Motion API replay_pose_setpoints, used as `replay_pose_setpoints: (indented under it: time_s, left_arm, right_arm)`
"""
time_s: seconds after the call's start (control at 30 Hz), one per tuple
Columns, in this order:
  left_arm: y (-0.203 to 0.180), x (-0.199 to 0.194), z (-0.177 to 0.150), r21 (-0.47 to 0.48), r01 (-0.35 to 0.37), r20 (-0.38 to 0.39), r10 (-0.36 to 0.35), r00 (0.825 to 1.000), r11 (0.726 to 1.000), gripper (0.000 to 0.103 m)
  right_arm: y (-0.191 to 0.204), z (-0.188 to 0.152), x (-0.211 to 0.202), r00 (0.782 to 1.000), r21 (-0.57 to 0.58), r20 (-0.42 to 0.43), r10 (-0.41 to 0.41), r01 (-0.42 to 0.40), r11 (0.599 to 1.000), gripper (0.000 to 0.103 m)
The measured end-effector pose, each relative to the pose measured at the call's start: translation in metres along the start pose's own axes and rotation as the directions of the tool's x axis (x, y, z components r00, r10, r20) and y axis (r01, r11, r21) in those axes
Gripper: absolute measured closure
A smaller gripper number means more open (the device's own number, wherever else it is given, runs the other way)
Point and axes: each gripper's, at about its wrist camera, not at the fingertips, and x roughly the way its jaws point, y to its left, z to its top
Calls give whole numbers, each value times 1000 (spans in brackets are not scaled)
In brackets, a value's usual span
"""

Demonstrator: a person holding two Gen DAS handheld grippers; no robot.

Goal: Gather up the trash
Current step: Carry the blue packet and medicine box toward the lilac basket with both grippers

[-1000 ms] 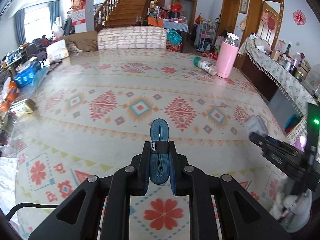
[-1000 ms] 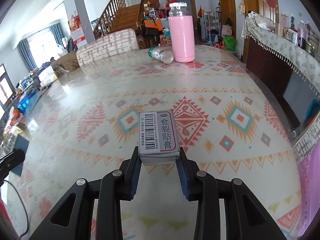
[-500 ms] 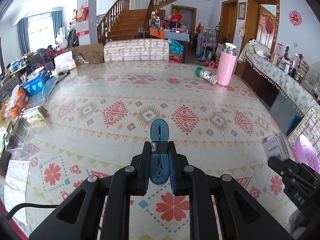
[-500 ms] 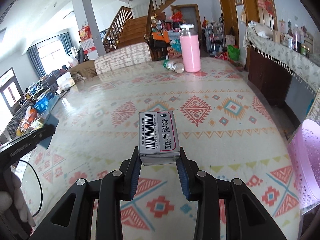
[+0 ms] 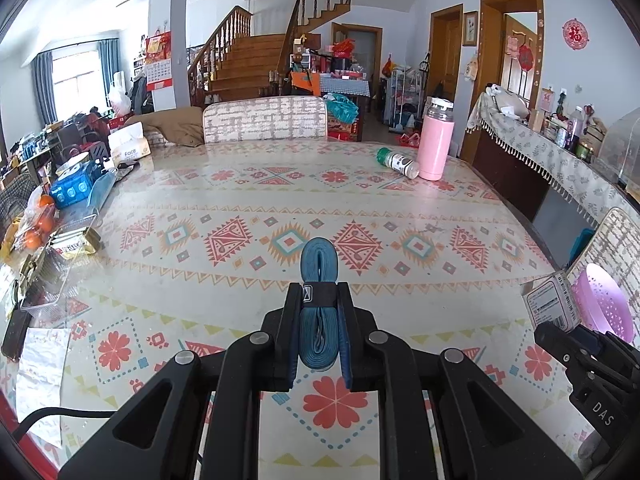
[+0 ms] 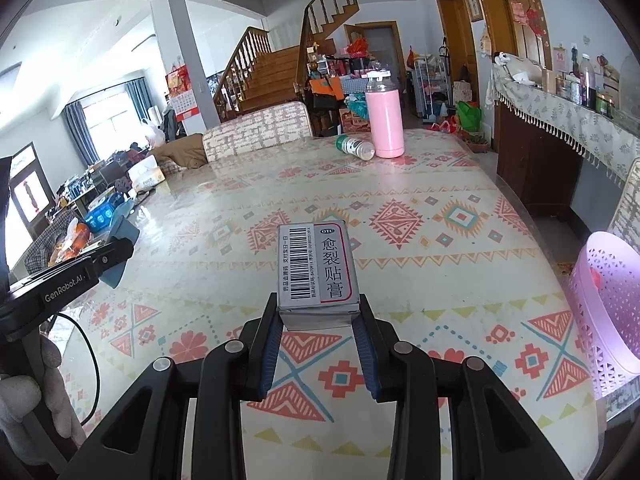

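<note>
- The left gripper (image 5: pixel 319 308), at the lower centre of its own view, is clamping a folded blue strap (image 5: pixel 319 280) upright between narrow jaws, above the patterned table (image 5: pixel 240 200).
- The right gripper (image 6: pixel 317 316), at the lower centre of its view, is gripping a grey medicine box (image 6: pixel 316 268), barcode and red-bordered label facing up, also held clear above the table.
- In the left view, that box is showing at the right edge, just beside a pink perforated basket (image 5: pixel 604 304).
- In the right view, the basket (image 6: pixel 608 304) is sitting at the right edge of the frame, beyond the table's right rim.
- The centre of the table is lying open, offering wide room between both grippers and the far end.
- Along the left edge, packets, oranges (image 5: pixel 38 224) and a blue package (image 5: pixel 74 188) are crowding the rim.
- At the far right, a pink flask (image 5: pixel 436 144) is standing upright with a green-capped bottle (image 5: pixel 398 163) lying on its side just beside it.
- A chair back (image 5: pixel 264 120) is bordering the far edge.
</note>
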Motion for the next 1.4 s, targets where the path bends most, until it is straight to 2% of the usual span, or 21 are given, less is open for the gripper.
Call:
replay_pose_setpoints:
  time_s: [0.53,1.4]
  left_arm:
    - [-18,-13,-5,37,23,17,-23,1000,999,88]
    - [-63,-13,-10,132,86,-4,-86,996,988,88]
  right_arm:
    - [-6,-7,-18,1000,14,25,8,-8,1000,66]
    - [-39,-14,-41,997,63,56,-55,52,997,66]
